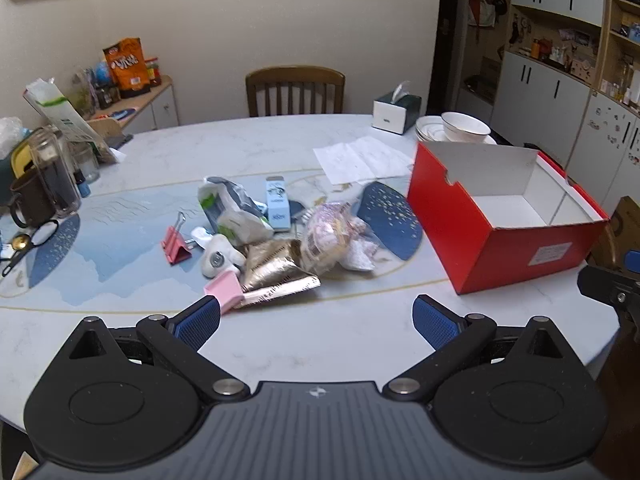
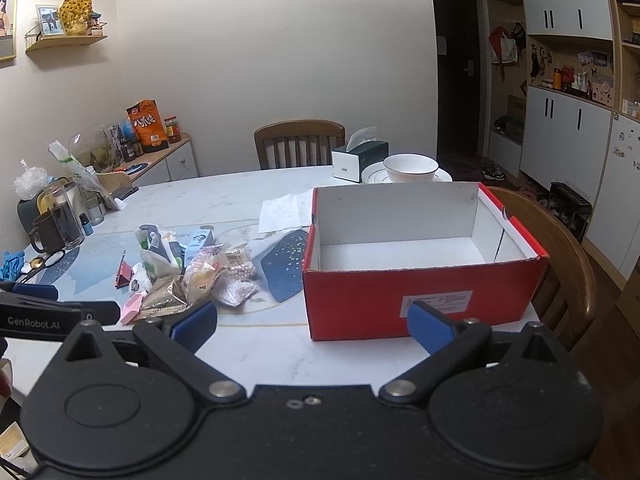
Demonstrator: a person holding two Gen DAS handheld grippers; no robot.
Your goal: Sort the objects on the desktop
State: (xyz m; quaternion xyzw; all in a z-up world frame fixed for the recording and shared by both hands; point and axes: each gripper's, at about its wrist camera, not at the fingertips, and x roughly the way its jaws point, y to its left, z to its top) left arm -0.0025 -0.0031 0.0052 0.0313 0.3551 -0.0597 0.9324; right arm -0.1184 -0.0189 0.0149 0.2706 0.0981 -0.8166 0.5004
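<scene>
A pile of small objects lies mid-table: a pink binder clip (image 1: 175, 245), a small pink box (image 1: 225, 290), a gold foil packet (image 1: 276, 272), a blue-white carton (image 1: 278, 203), a clear snack bag (image 1: 332, 240) and a white-green bag (image 1: 234, 212). An open red box (image 1: 504, 216) with a white inside stands to the right; it also shows in the right wrist view (image 2: 420, 280). My left gripper (image 1: 318, 322) is open and empty, just short of the pile. My right gripper (image 2: 314, 326) is open and empty, in front of the red box.
A dark mug (image 1: 30, 200), glass jars and scissors (image 1: 28, 244) crowd the table's left edge. A tissue box (image 1: 396, 114), stacked bowls (image 1: 460, 128) and paper (image 1: 360, 158) sit at the back. Wooden chairs stand behind (image 1: 296, 90) and right (image 2: 560, 264).
</scene>
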